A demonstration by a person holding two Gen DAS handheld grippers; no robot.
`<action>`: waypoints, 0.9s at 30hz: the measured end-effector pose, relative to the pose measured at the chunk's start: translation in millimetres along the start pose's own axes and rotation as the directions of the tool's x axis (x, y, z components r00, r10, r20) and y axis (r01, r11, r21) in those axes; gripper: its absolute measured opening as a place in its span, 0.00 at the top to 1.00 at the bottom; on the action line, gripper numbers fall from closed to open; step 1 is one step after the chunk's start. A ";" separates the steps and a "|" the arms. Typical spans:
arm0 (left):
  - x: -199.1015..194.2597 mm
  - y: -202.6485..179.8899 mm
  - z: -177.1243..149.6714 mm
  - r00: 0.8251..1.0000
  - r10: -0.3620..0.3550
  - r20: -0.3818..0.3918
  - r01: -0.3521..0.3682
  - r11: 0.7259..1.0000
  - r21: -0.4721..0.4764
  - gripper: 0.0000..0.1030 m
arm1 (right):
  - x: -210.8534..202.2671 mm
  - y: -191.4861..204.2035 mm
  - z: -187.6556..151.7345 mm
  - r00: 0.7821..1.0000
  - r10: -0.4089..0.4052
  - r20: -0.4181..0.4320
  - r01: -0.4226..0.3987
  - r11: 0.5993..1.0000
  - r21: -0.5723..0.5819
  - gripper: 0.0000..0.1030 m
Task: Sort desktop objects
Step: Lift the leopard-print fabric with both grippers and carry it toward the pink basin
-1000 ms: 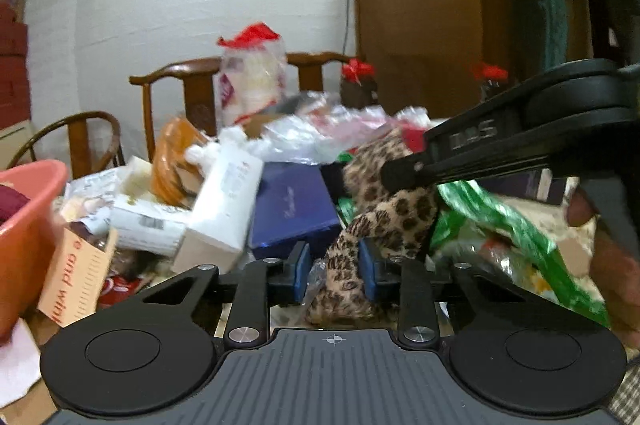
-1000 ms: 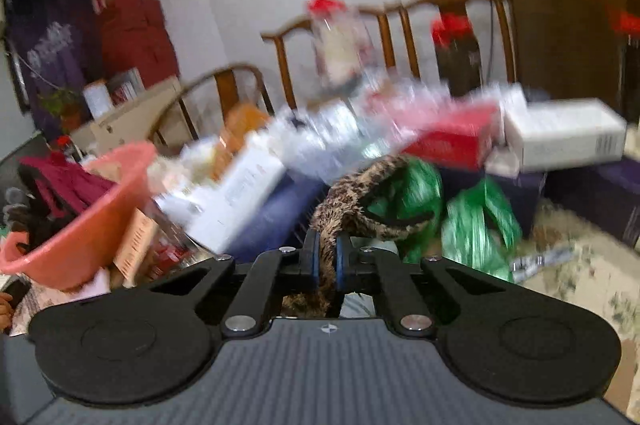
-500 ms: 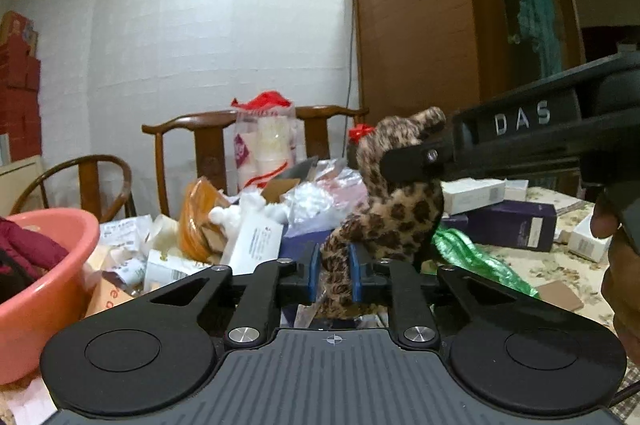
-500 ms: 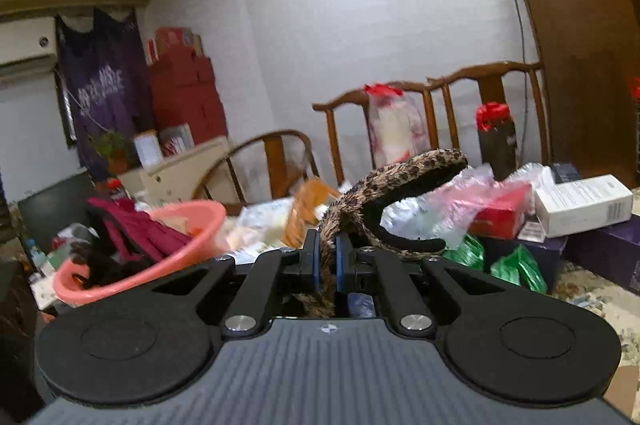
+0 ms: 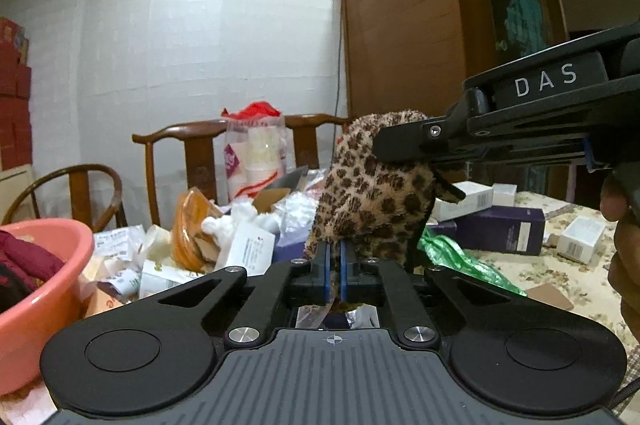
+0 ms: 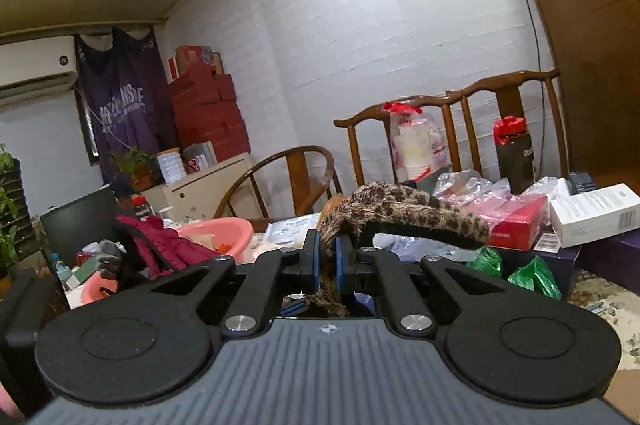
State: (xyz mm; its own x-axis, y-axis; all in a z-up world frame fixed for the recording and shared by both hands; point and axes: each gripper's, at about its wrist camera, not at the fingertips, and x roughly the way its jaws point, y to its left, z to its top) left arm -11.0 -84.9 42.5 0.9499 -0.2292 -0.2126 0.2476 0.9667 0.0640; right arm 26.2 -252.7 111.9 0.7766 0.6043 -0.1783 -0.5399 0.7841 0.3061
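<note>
We are holding one leopard-print plush item [image 5: 372,193] clear of the tabletop [image 5: 532,265] between both tools, so the sort is, in our judgement, barely under way. The left tool [image 5: 335,271] has just been closing and is now gripping the item's lower edge between its blue pads. The right tool [image 6: 328,259] is pinching another fold of the same fabric with its jaws nearly together; seen from the left wrist, it is reaching in from the right at the item's upper part.

Most of the work is still waiting. Boxes, plastic bags and papers are lying heaped across the tabletop behind the item, and a pink basin [image 5: 44,265] at the left is already holding dark red clothing. It may be the item's destination, though nothing in view confirms this.

The item is looking soft and furry, tan with dark spots. It is hanging limp from the two grips, with a dark, smooth lining showing at its right side.
</note>
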 end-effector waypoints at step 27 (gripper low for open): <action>-85.9 66.1 56.5 0.969 0.206 0.137 -0.204 0.978 -0.034 1.00 | -8.7 117.8 36.8 0.988 0.133 0.081 -0.120 0.982 -0.146 0.91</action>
State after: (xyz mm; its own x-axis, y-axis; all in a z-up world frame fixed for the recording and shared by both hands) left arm -65.4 -7.7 120.1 0.9975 -0.0382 -0.0596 0.0426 0.9964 0.0731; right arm -32.3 -170.8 183.9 0.7219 0.6894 -0.0596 -0.6706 0.7182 0.1857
